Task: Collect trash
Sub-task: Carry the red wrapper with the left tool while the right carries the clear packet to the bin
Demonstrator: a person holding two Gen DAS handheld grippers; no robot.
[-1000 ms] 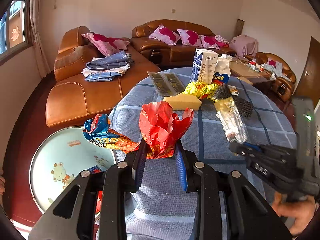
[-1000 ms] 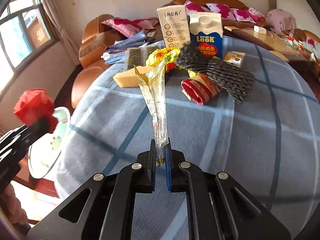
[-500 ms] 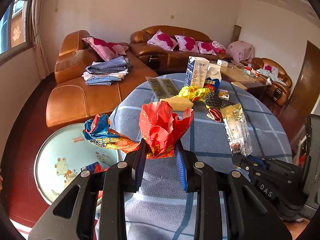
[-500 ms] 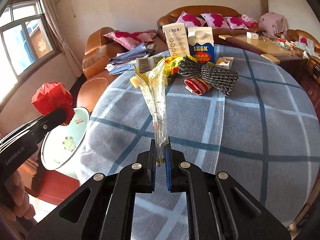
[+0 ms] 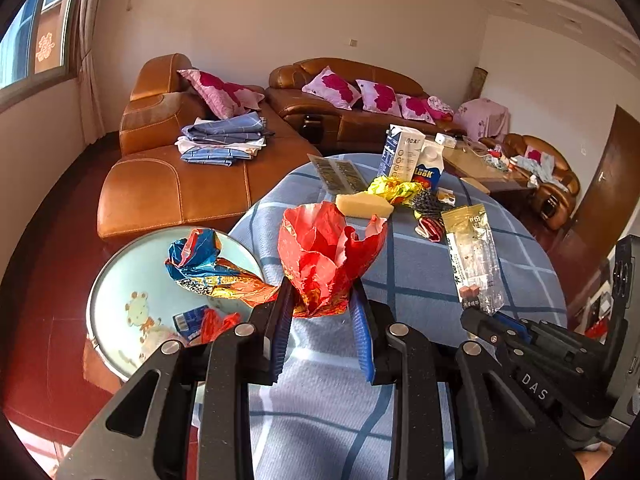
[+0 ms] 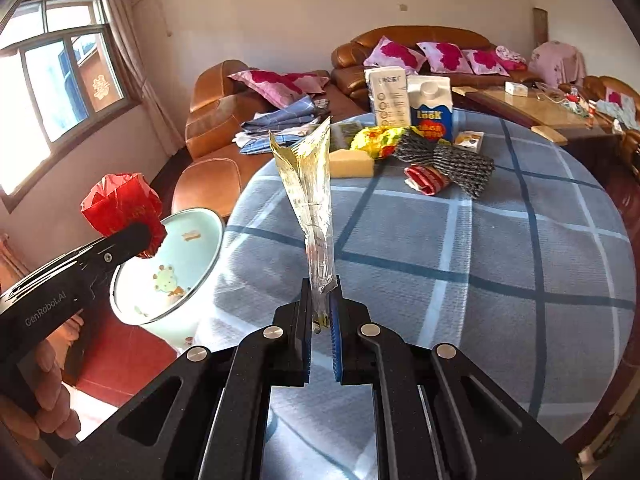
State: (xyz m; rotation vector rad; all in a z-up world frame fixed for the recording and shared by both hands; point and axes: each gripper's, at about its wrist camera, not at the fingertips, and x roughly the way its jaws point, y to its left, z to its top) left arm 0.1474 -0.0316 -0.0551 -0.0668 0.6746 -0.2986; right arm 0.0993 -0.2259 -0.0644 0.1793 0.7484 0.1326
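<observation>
My left gripper (image 5: 320, 308) is shut on a crumpled red wrapper (image 5: 324, 256). A blue and orange wrapper (image 5: 208, 268) sticks out past its left finger, above the pale blue bin (image 5: 132, 292). To the right, my right gripper (image 5: 492, 320) is shut on the bottom end of a long clear and gold wrapper (image 5: 472, 256). The right wrist view shows that wrapper (image 6: 312, 184) standing upright from the right gripper (image 6: 321, 312), over the near part of the table. At its left, the left gripper (image 6: 136, 236) holds the red wrapper (image 6: 120, 204) over the bin (image 6: 168, 264).
The round table has a blue plaid cloth (image 6: 480, 260). At its far side lie a yellow wrapper (image 6: 376, 140), a dark patterned wrapper (image 6: 448, 160), a small red wrapper (image 6: 426, 178), a pale yellow block (image 6: 350, 162) and two cartons (image 6: 430, 110). Brown leather sofas (image 5: 168, 184) stand behind.
Both grippers have drawn back from the table's far side, with their wrappers still held. The bin has come more fully into view at the left.
</observation>
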